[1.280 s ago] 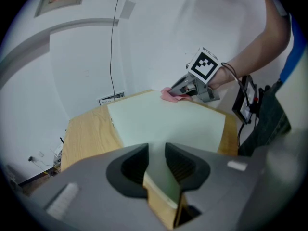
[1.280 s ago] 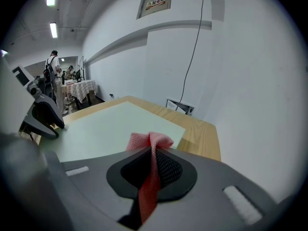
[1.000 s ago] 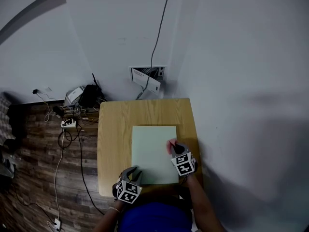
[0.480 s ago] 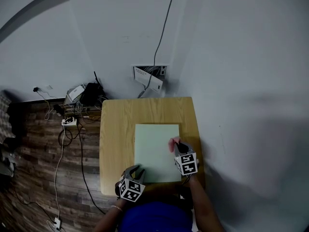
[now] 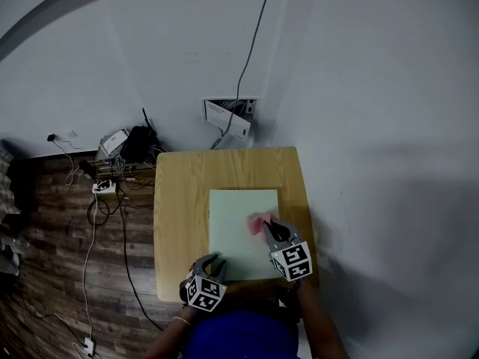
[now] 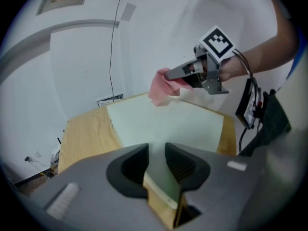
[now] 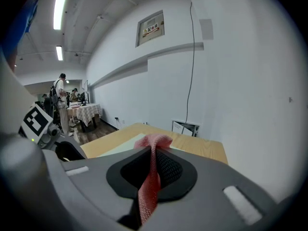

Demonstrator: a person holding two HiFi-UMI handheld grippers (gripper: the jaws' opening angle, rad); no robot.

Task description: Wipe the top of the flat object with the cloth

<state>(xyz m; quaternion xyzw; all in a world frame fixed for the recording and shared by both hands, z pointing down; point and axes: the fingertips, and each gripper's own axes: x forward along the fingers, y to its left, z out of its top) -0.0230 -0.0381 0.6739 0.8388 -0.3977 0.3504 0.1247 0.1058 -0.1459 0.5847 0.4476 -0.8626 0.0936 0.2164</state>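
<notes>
Pink cloth (image 5: 258,221) clamped tight in right gripper (image 5: 268,226), hanging just over pale green board (image 5: 239,238) near its 3 o'clock edge. Board's 7 o'clock corner pinched by left gripper (image 5: 213,262), atop wooden table (image 5: 179,200).

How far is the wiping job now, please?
Done: left gripper grips the near edge of the green board, right gripper grips the pink cloth. In hand: cloth hangs over the board's right side, seemingly off the surface. Left: wiping the top; no wiped area is distinguishable.
</notes>
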